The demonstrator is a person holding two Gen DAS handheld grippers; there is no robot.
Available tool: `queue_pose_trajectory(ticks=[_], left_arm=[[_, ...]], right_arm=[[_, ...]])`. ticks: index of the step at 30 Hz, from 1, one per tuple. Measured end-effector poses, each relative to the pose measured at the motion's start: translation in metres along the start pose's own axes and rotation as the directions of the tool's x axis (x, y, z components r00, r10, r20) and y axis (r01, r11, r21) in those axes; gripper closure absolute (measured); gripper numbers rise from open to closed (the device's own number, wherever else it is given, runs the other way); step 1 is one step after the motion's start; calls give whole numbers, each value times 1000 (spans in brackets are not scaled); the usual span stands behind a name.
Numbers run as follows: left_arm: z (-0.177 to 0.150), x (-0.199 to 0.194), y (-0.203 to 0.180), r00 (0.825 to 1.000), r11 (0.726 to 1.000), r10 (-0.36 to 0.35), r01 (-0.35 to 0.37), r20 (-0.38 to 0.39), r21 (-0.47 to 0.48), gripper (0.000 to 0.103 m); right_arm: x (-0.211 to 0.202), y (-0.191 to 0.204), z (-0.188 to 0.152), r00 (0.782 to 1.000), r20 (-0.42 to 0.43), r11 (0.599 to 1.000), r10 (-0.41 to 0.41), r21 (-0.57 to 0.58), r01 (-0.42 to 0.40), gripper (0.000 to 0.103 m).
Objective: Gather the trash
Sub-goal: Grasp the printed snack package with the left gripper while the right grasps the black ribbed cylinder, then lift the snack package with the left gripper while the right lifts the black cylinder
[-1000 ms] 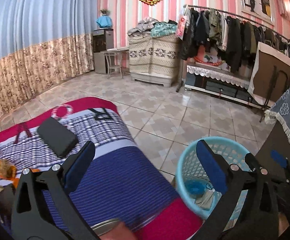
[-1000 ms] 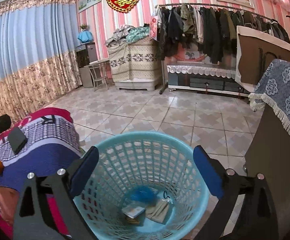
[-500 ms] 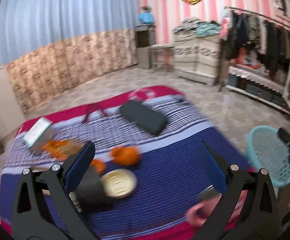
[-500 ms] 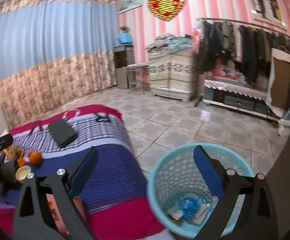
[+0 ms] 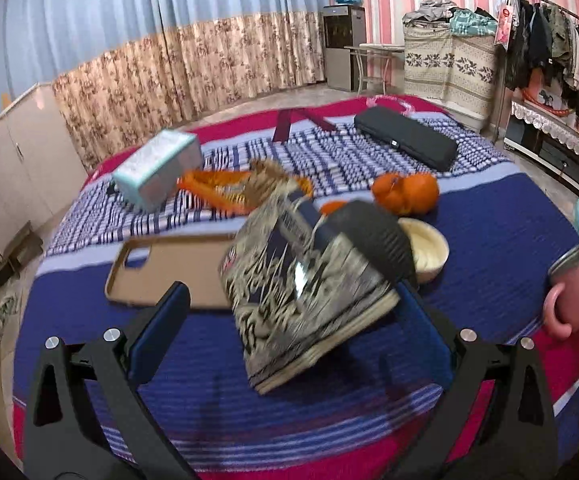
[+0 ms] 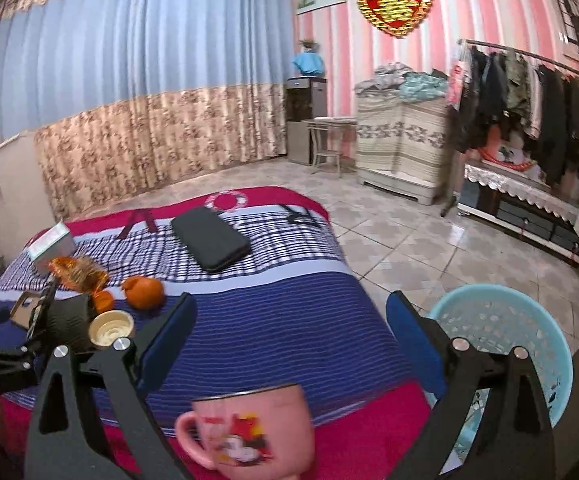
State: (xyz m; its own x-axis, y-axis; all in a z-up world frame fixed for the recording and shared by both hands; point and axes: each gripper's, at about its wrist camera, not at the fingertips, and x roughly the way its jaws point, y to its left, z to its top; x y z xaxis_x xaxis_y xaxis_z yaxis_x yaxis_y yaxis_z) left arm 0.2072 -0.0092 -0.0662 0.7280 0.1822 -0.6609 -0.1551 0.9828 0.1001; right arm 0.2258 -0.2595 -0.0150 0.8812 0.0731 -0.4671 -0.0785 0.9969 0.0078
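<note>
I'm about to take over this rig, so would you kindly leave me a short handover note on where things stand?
Left gripper: jaws open on either side of the patterned packet, not closed on it.
Right gripper: jaws open and empty, over the bed, beside the blue basket.
Done: the basket's contents are mostly hidden, so I cannot confirm.
Left: grip the packet and bin it; the orange wrapper is probably next.
</note>
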Motion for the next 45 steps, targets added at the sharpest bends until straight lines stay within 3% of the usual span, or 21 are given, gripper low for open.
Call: queue_pose_trajectory(ticks=[4, 6, 10, 13, 15, 20, 22, 29, 35, 37, 39, 45], left_arm=[[-10, 0, 8, 999, 1000, 26, -26, 24, 18, 7], [-12, -1, 12, 1000, 1000, -2, 1, 21, 15, 18], [-18, -7, 30, 999, 999, -27, 28, 38, -22, 24], [-21, -9, 47, 998, 998, -31, 35, 55, -60, 43], [-22, -6, 59, 997, 994, -60, 64, 41, -88, 66], [-25, -1, 75, 996, 991, -83, 87, 39, -97, 90], [-26, -1, 79, 996, 991, -84, 88, 41, -99, 94], [-22, -18, 99, 996, 996, -33, 40, 82, -84, 97], [-21, -24, 117, 997, 997, 12, -6, 77, -82, 97], [-21, -24, 119, 997, 996, 21, -15, 72, -84, 97], [-19, -22, 120, 998, 996, 26, -20, 64, -90, 97], [-11, -24, 111, 997, 996, 42, -37, 69, -77, 97]], right_arm=[[3, 17, -2, 1000, -16, 999, 22, -25, -22, 10], [3, 26, -2, 999, -19, 999, 36, -35, -36, 10], [3, 47, 0, 997, -22, 996, 69, -47, -70, 10], [5, 69, -2, 993, -39, 993, 107, -54, -109, 10], [8, 88, -6, 988, -56, 987, 143, -68, -147, 10], [13, 129, -21, 973, -113, 967, 200, -135, -215, 10], [18, 143, -27, 964, -141, 958, 227, -146, -247, 10], [33, 182, -38, 926, -200, 927, 320, -134, -350, 10], [51, 201, -41, 925, -224, 929, 306, -144, -342, 10], [57, 201, -40, 915, -241, 925, 323, -126, -359, 15], [62, 203, -44, 899, -269, 914, 346, -117, -387, 31], [41, 198, -36, 897, -210, 895, 389, -142, -422, 32]])
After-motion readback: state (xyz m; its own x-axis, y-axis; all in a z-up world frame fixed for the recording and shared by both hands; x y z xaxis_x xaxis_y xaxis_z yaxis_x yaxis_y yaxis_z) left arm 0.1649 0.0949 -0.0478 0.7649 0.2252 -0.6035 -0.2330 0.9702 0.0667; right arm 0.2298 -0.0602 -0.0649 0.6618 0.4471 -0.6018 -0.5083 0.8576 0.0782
